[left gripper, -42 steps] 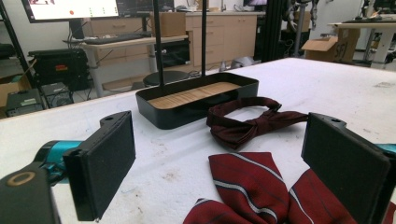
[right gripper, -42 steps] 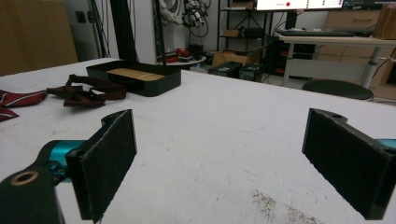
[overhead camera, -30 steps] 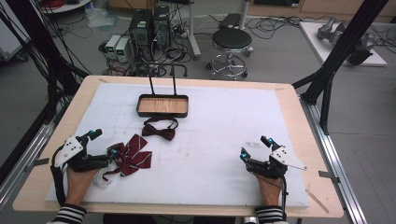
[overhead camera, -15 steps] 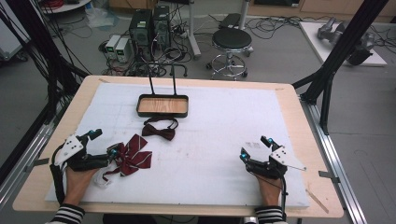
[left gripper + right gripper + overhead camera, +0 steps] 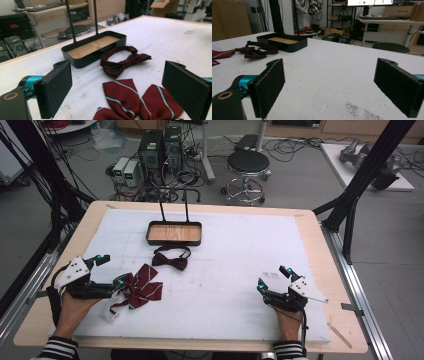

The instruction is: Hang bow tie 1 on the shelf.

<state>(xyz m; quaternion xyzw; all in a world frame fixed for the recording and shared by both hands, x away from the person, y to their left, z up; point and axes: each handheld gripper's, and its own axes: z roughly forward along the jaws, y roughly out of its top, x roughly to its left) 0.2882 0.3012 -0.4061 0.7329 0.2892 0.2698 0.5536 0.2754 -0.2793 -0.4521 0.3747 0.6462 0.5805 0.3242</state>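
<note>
My left gripper [image 5: 111, 271] — jaws spread wide, holding nothing, striped bow tie [image 5: 141, 288] lying between them on the white mat [image 5: 235, 260]. My right gripper [image 5: 274, 279] — likewise spread, empty, well apart.

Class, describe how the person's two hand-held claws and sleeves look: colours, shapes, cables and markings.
Each claw, left claw and right claw, has a black body, turquoise joints and a grey three-cornered plate on top. The pads are flat, black, rectangular and rough-textured. A black cable trails from the right claw along the wrist. The sleeves are striped black and white.
</note>
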